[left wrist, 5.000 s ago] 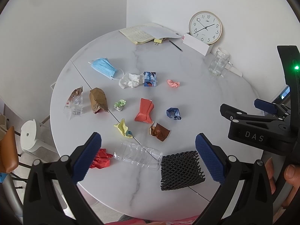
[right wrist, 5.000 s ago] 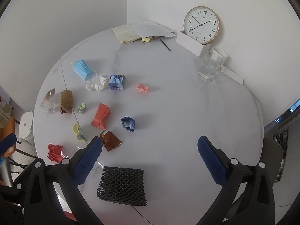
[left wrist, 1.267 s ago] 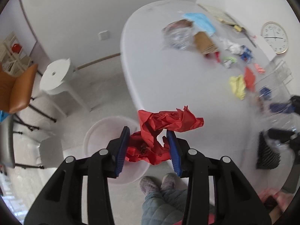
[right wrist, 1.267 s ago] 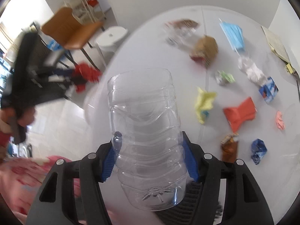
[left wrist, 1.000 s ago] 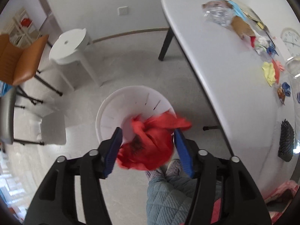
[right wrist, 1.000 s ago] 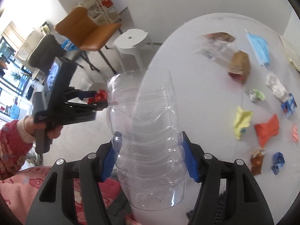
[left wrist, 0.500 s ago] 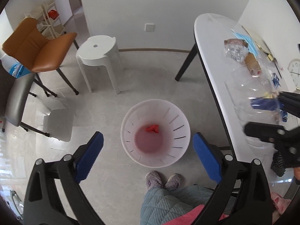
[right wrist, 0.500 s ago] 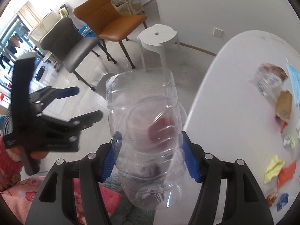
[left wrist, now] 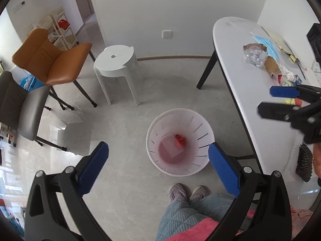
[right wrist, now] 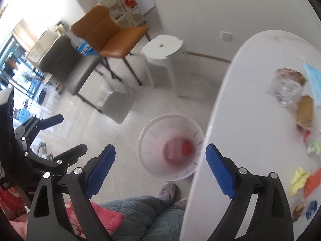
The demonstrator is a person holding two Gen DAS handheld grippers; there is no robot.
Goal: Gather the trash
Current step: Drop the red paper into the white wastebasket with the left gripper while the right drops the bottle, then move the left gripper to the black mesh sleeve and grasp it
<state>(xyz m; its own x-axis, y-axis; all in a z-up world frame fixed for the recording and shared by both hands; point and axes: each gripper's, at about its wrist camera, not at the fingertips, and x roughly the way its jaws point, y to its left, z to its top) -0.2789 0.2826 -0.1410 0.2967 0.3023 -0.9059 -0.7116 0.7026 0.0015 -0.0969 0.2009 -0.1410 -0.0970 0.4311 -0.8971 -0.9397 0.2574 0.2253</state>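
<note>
Bin (left wrist: 160,123) white, on floor just beside table (left wrist: 236,64) edge. Red wad (left wrist: 180,140) + clear bottle (left wrist: 170,146) at bin bottom. Left gripper (left wrist: 158,165) above bin, jaws wide, nothing held. Right gripper (right wrist: 160,169) same, wide apart, holding nothing. Other trash on table.

Both views look down from high above the floor, each along its own pair of spread blue fingers. The left wrist view faces almost straight down; the white bin (left wrist: 178,140) sits just inside its right finger (left wrist: 223,168), with the table (left wrist: 236,60) edge beyond that finger. The right wrist view tilts more and is blurred; its bin (right wrist: 170,146) lies between its fingers (right wrist: 101,168), the table (right wrist: 250,110) filling the space beyond its right finger. Both share the bin, white stool (left wrist: 115,60), chairs and table edge.
</note>
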